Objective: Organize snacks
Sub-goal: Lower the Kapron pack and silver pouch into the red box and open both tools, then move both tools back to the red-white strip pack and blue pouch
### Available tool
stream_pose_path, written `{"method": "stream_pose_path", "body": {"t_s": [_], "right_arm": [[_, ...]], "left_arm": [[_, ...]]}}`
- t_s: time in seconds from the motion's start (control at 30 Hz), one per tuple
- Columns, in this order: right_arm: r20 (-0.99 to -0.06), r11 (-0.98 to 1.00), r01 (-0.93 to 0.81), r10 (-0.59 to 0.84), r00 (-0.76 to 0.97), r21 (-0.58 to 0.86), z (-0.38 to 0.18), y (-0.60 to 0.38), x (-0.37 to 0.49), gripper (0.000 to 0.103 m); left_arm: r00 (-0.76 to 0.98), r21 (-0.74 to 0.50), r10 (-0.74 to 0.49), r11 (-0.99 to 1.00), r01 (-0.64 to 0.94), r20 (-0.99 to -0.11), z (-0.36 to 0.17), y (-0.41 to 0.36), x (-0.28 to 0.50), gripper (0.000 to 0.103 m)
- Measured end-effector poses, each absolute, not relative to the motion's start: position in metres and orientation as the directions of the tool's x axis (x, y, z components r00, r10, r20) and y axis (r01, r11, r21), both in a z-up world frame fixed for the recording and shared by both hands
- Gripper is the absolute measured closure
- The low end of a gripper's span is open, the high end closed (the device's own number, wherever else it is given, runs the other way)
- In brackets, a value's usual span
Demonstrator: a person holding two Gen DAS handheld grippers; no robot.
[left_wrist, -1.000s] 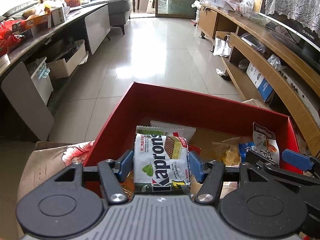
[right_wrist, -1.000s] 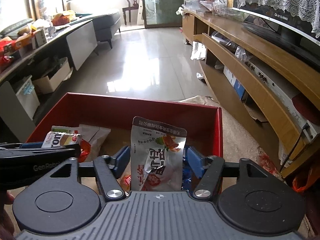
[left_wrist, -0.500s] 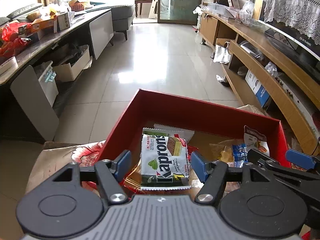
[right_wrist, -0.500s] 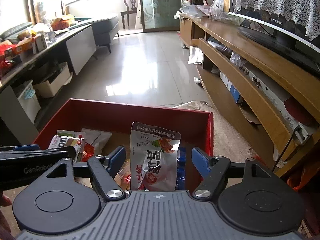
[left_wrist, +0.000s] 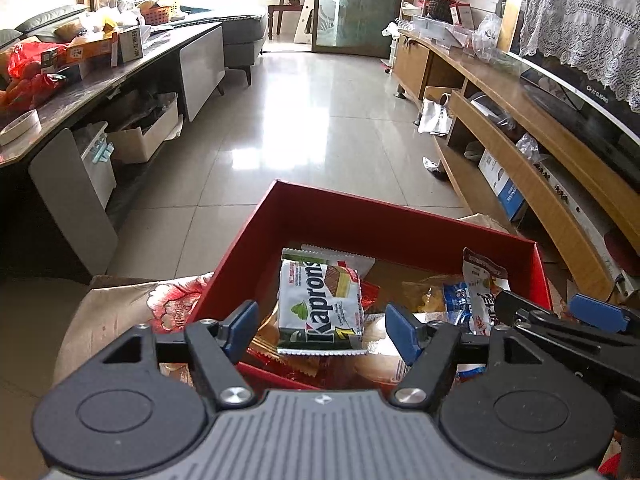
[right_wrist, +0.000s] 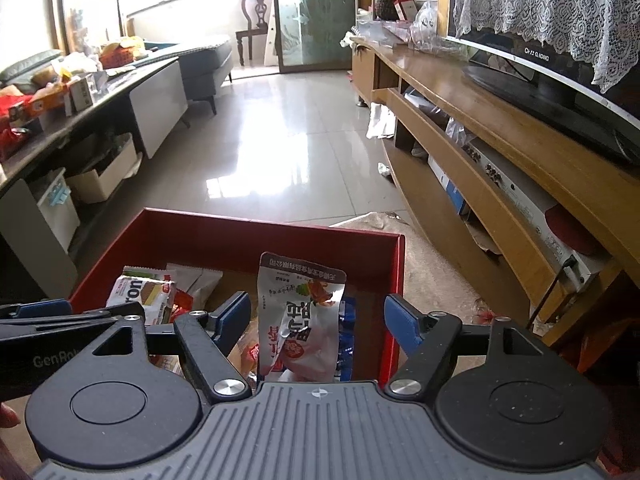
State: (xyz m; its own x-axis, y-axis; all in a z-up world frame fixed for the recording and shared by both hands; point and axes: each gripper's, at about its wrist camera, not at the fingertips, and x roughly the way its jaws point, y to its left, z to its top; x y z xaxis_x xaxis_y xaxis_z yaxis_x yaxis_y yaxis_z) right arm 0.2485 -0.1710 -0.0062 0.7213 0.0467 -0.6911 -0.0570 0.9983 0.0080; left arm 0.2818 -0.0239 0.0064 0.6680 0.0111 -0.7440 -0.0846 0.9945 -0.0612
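A red box (left_wrist: 360,216) holds several snack packets. A white Kaprons wafer pack (left_wrist: 320,308) lies on top of the pile, between the blue pads of my left gripper (left_wrist: 322,330), which is open and not touching it. In the right wrist view the same box (right_wrist: 240,236) shows a white and pink pouch (right_wrist: 300,320) leaning upright in the pile. My right gripper (right_wrist: 318,326) is open around it, pads clear of it. The wafer pack (right_wrist: 140,296) shows at left there.
The box sits on a floral cloth (left_wrist: 132,312). A wooden TV stand (right_wrist: 500,168) runs along the right, a dark cluttered counter (left_wrist: 80,80) along the left, with glossy tiled floor (left_wrist: 312,132) between. The right gripper (left_wrist: 560,332) shows in the left wrist view.
Both grippers have opened wider and pulled back and up from the box. The wafer pack and the pouch were let go and now rest in the pile.
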Motion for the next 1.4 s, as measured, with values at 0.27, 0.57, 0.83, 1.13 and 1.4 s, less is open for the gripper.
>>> {"method": "stream_pose_path", "body": {"t_s": [0.27, 0.57, 0.83, 1.13, 1.4], "right_arm": [[-0.689, 0.998, -0.058, 0.034, 0.724, -0.013, 0.000, -0.170, 0.239, 0.023], [-0.694, 0.997, -0.064, 0.014, 0.720, -0.046, 0.004, -0.171, 0.225, 0.021], [-0.708, 0.996, -0.062, 0.002, 0.706, -0.059, 0.002, -0.176, 0.210, 0.021], [-0.733, 0.997, -0.044, -0.013, 0.680, -0.058, -0.001, -0.191, 0.183, 0.020], [-0.761, 1.000, -0.010, 0.002, 0.649, -0.005, -0.005, -0.211, 0.157, 0.020]], "left_arm": [[0.668, -0.072, 0.001, 0.994, -0.081, -0.744, 0.008, -0.025, 0.272, 0.032], [0.665, -0.079, -0.013, 0.994, -0.069, -0.747, 0.009, -0.027, 0.258, 0.032], [0.646, -0.081, -0.025, 0.995, -0.057, -0.763, 0.005, -0.030, 0.243, 0.029], [0.562, -0.111, -0.072, 0.993, -0.035, -0.824, -0.018, -0.033, 0.205, 0.029], [0.445, -0.136, -0.110, 0.990, -0.028, -0.889, -0.052, -0.051, 0.165, 0.028]]}}
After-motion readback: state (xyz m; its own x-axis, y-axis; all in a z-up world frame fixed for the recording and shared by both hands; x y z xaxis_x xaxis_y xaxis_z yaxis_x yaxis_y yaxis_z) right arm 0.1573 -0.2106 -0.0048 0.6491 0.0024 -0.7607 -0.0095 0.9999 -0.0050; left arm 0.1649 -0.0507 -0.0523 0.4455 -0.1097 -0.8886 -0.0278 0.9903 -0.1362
